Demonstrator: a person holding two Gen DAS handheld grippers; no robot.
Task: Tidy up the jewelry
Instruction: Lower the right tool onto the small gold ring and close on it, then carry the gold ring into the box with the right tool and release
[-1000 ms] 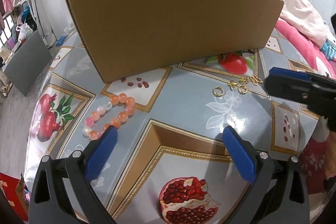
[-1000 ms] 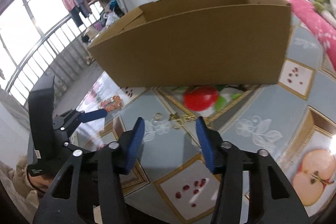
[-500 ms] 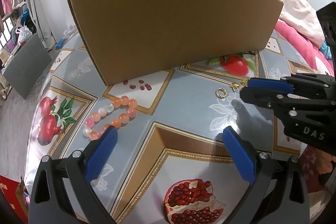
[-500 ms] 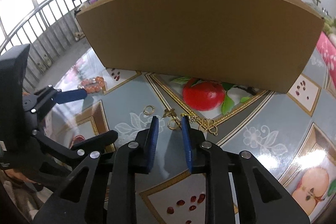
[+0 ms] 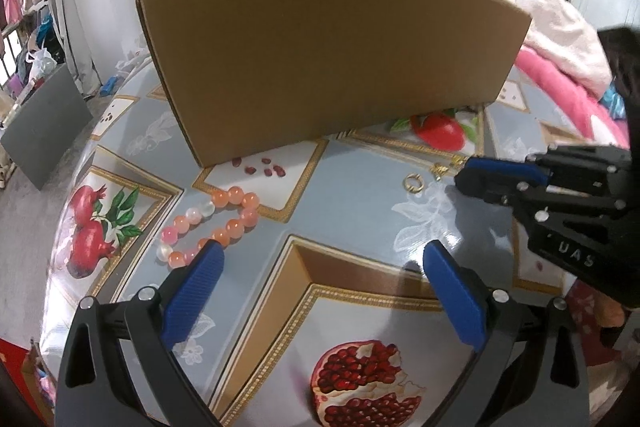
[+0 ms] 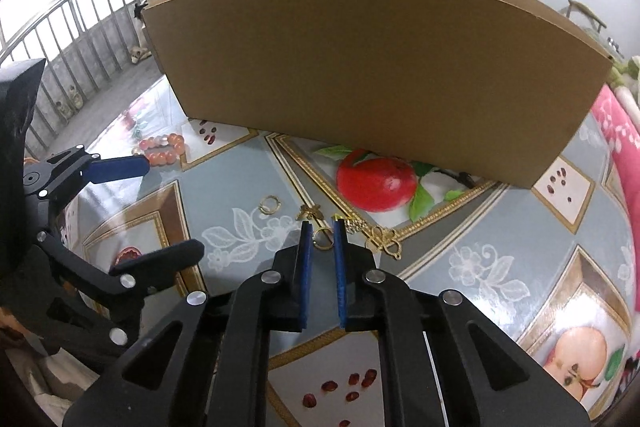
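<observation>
**Right gripper closing around a gold ring; left gripper idle and wide**

We record the right gripper (image 6: 322, 227) low over the table (image 6: 248, 195), its blue pads narrowed to a slim gap. Its jaws have just been closing. A small gold ring (image 6: 322, 239) lies on the cloth between the fingertips (image 6: 306, 239); the pads sit just beside it on either side, and we cannot tell whether they press on it yet.

From that ring, a second gold ring (image 6: 270, 205) lies at 10 o'clock, apart from the gripper. A small gold charm (image 6: 310, 213) lies at 11 o'clock, just beyond the left pad. A gold chain with a knot-shaped pendant (image 6: 382, 241) runs off toward 3 o'clock, starting just beside the right pad.

We note the left gripper (image 5: 320, 259) with its jaws wide apart and nothing between them, hovering over the patterned cloth. In its view a bracelet of orange and pale beads (image 5: 212, 223) lies on the table at 10 o'clock from the gripper's centre, its near end just beside the left blue pad (image 5: 192, 291).

The cardboard box (image 5: 328, 55) stands upright at 12 o'clock in both views, open at the top, its near wall facing us. All jewelry we see lies on the table in front of the box.
</observation>
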